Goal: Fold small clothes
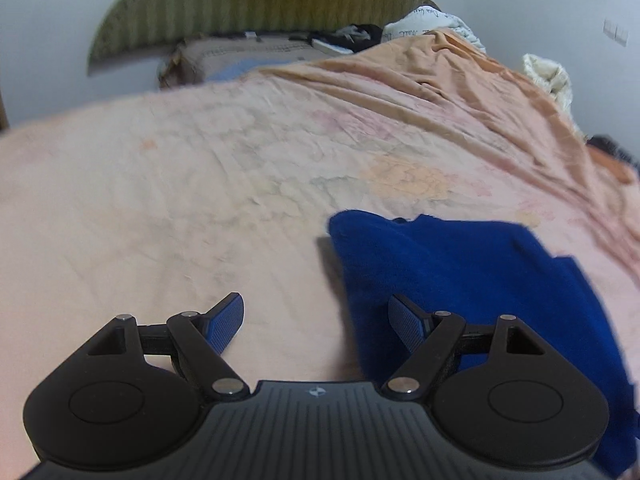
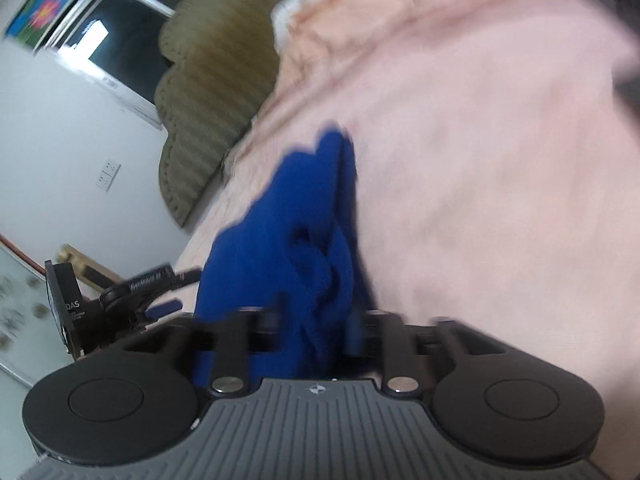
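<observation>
Bed (image 1: 200, 184) carries the blue garment (image 1: 460, 272); your left gripper (image 1: 316, 320) spreads wide at its edge, empty, poised to grab. Right view: right gripper (image 2: 316, 328) half-parted around bunched cloth, grip unclear through blur.

A home bedroom: a bed under a wrinkled pink floral bedsheet (image 1: 200, 168), an olive ribbed headboard (image 1: 260, 4) at its far end, pale walls, a window (image 2: 116, 32).
</observation>
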Tool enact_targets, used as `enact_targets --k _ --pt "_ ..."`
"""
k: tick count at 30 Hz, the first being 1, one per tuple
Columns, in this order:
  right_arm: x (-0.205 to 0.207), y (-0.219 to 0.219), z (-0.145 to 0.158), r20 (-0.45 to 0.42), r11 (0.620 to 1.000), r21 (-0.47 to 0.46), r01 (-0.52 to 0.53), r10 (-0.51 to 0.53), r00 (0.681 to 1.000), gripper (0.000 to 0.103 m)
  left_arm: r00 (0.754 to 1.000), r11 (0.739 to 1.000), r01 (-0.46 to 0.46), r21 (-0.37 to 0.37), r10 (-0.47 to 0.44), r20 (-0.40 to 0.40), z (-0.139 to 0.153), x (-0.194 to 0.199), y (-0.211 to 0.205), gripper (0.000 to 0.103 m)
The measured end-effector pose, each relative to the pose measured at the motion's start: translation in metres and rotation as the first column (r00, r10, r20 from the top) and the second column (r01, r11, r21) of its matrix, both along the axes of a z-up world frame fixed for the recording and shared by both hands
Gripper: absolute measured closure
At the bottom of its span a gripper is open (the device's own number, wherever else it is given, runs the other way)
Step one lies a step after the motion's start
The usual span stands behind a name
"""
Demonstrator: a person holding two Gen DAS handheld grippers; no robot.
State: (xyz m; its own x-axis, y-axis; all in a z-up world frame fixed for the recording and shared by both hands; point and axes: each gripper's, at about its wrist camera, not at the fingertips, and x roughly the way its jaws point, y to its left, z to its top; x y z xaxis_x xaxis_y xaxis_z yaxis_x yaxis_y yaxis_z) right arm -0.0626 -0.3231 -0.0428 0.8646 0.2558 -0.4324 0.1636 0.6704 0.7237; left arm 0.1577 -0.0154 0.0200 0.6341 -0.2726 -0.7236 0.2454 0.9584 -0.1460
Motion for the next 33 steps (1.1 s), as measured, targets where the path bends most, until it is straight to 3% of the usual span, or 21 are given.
enact_targets --k 1,4,7,11,13,16,18,19,21,22,23,24,27,31,33 --pt "0.003 0.0 0.009 0.01 0.999 -0.05 0.017 -0.016 1.0 0.034 1.0 0.999 0.009 -0.041 -0.01 -0.024 -0.003 0.004 0.0 0.023" --pt "0.036 -0.005 0.022 -0.007 0.988 -0.155 -0.011 0.01 1.0 0.021 0.994 0.985 0.034 -0.172 -0.052 -0.101 -0.013 0.017 0.003 0.023" --pt "0.079 -0.019 0.007 -0.088 0.992 -0.106 -0.065 0.056 0.995 0.021 0.98 0.945 0.042 -0.324 -0.102 -0.169 -0.025 0.026 0.012 0.023" --pt "0.112 -0.032 -0.004 -0.04 0.987 -0.02 -0.162 0.161 0.986 0.02 0.968 0.879 0.039 -0.476 -0.15 -0.199 -0.037 0.036 0.023 0.019" --pt "0.127 -0.034 -0.008 -0.01 0.974 0.033 -0.224 0.224 0.975 0.021 0.963 0.851 0.051 -0.522 -0.18 -0.199 -0.04 0.046 0.021 0.019" --pt "0.152 -0.034 -0.01 0.02 0.95 0.05 -0.307 0.306 0.952 0.021 0.958 0.838 0.06 -0.542 -0.201 -0.205 -0.044 0.058 0.009 0.019" --pt "0.17 -0.034 -0.009 0.024 0.935 0.06 -0.351 0.35 0.937 0.021 0.96 0.855 0.098 -0.509 -0.217 -0.179 -0.043 0.06 -0.004 0.025" --pt "0.178 -0.034 -0.01 0.028 0.926 0.061 -0.373 0.372 0.928 0.022 0.963 0.871 0.115 -0.477 -0.215 -0.161 -0.042 0.057 -0.01 0.05" --pt "0.19 -0.029 -0.008 0.026 0.915 0.036 -0.402 0.401 0.916 0.027 0.966 0.907 0.145 -0.396 -0.217 -0.142 -0.043 0.054 -0.015 0.072" --pt "0.196 -0.023 -0.007 0.017 0.91 0.011 -0.415 0.415 0.91 0.038 0.967 0.911 0.158 -0.382 -0.22 -0.125 -0.042 0.051 -0.013 0.078" --pt "0.2 -0.02 -0.006 0.005 0.907 -0.008 -0.422 0.422 0.907 0.047 0.969 0.91 0.162 -0.381 -0.22 -0.112 -0.041 0.049 -0.009 0.08" --pt "0.204 -0.017 -0.008 -0.02 0.906 -0.01 -0.424 0.423 0.906 0.07 0.971 0.909 0.164 -0.383 -0.217 -0.099 -0.038 0.048 -0.005 0.081" --pt "0.204 -0.018 -0.012 -0.009 0.913 0.048 -0.406 0.407 0.913 0.074 0.974 0.911 0.194 -0.364 -0.223 -0.038 -0.022 0.046 0.004 0.083" --pt "0.208 -0.008 0.0 0.038 0.921 0.003 -0.39 0.39 0.92 0.075 0.977 0.957 0.213 -0.195 -0.203 0.071 -0.001 0.055 -0.013 0.084" --pt "0.218 -0.004 0.006 0.045 0.935 -0.045 -0.353 0.355 0.934 0.074 0.979 0.975 0.195 -0.104 -0.187 0.082 0.003 0.065 -0.023 0.084"
